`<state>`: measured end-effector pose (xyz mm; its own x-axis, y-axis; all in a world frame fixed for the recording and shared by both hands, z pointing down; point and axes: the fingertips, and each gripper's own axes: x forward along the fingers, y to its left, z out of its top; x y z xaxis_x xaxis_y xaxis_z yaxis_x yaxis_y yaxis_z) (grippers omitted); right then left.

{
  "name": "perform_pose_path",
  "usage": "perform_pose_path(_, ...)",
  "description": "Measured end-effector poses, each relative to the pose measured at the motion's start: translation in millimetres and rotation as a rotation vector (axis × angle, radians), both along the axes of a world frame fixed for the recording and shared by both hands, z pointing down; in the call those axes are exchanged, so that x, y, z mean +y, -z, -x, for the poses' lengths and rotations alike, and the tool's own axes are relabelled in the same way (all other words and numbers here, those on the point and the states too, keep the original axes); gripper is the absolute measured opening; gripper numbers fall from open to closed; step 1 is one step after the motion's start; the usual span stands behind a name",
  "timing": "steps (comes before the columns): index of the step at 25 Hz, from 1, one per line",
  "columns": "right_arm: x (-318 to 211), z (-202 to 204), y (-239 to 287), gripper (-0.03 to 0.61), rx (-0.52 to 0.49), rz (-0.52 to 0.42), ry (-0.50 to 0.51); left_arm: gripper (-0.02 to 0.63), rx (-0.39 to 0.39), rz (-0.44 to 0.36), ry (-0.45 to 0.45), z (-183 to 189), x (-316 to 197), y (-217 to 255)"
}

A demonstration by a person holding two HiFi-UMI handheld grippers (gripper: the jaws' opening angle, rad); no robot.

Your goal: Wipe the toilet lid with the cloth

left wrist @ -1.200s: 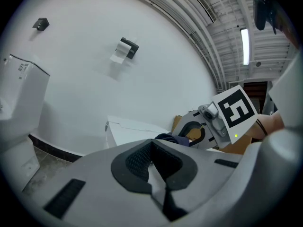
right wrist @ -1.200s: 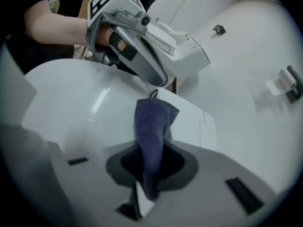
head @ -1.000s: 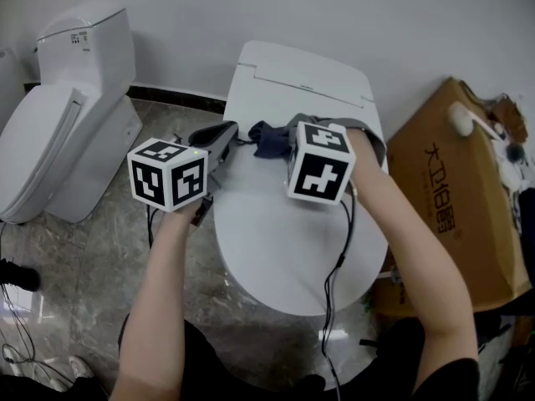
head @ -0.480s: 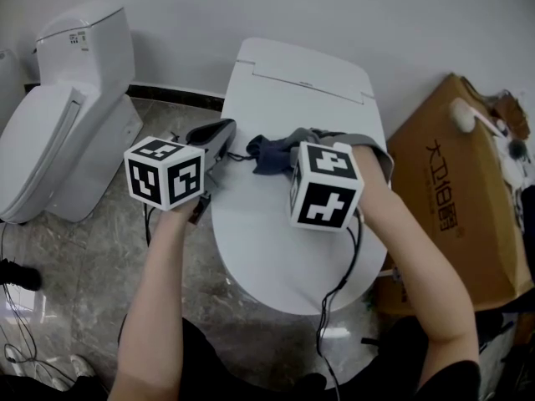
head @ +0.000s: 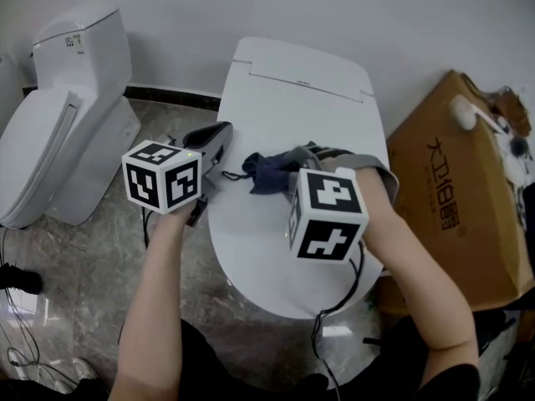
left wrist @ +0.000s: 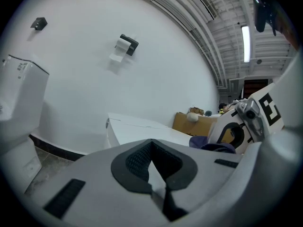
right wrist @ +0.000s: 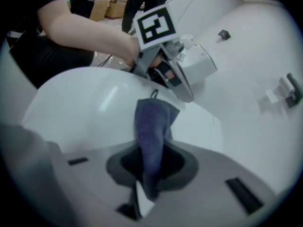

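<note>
Standing at centre: one white toilet, its closed toilet lid (head: pixel 251 245) a smooth, glossy oval with the flat cistern top (head: pixel 305 73) behind it against a plain white wall (head: pixel 251 7).

Room: grey marble-pattern floor (head: pixel 84 282); dark skirting strip (head: pixel 167 93) along the foot of the wall; a second white toilet (head: pixel 67 124), lid also closed, to the left; a printed brown cardboard box (head: pixel 451 199) just beside the centre toilet on the right. The left gripper view adds a small dark-and-white fitting (left wrist: pixel 125 46) mounted high on the wall.

Cloth (head: pixel 269 172): blue-grey, bunched, lying on the rear half of the lid, a thin loop at its left end.

Right gripper (head: pixel 303 161): held over the lid's right side. In its own view the right gripper (right wrist: pixel 149 174) has the jaws clamped on one end of the cloth (right wrist: pixel 152 136); the rest of the fabric trails forward from the pads onto the white surface.

Left gripper (head: pixel 219 136): at the lid's left rim, tips just beside the cloth's looped end; contact with the rim cannot be told. In its own view the left gripper (left wrist: pixel 152 162) shows the dark pads closed on each other, the lid and cloth ahead and to the right.
</note>
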<state>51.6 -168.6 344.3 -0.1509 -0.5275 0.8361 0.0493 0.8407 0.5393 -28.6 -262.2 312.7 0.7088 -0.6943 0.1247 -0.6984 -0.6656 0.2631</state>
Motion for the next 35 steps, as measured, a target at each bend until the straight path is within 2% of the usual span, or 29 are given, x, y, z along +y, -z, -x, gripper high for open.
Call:
perform_pose_path(6, 18.7, 1.8, 0.3, 0.066, 0.011, -0.017, 0.012, 0.012, -0.057, -0.018, 0.004, -3.8, -2.6, -4.2)
perform_pose_path(11, 36.6, 2.6, -1.0, 0.066, 0.016, -0.003, 0.024, 0.012, -0.014, -0.011, -0.003, -2.7, -5.7, -2.9)
perform_pose_path(18, 61.1, 2.5, -2.0, 0.066, 0.006, 0.014, 0.028, 0.012, -0.02, -0.016, 0.006, -3.1, -6.1, -5.7)
perform_pose_path(22, 74.7, 2.8, -0.1, 0.066, -0.001, 0.018, 0.032, 0.012, -0.058, -0.036, 0.01, -4.6, -7.7, -5.4)
perform_pose_path(27, 92.6, 4.4, 0.4, 0.066, 0.006, 0.018, 0.037, 0.012, -0.036, -0.033, 0.01, -2.9, -7.3, -4.9)
perform_pose_path(35, 129.4, 7.2, -2.1, 0.066, -0.005, 0.102, 0.047, 0.012, -0.022, -0.03, 0.01, -2.6, -8.3, -4.9)
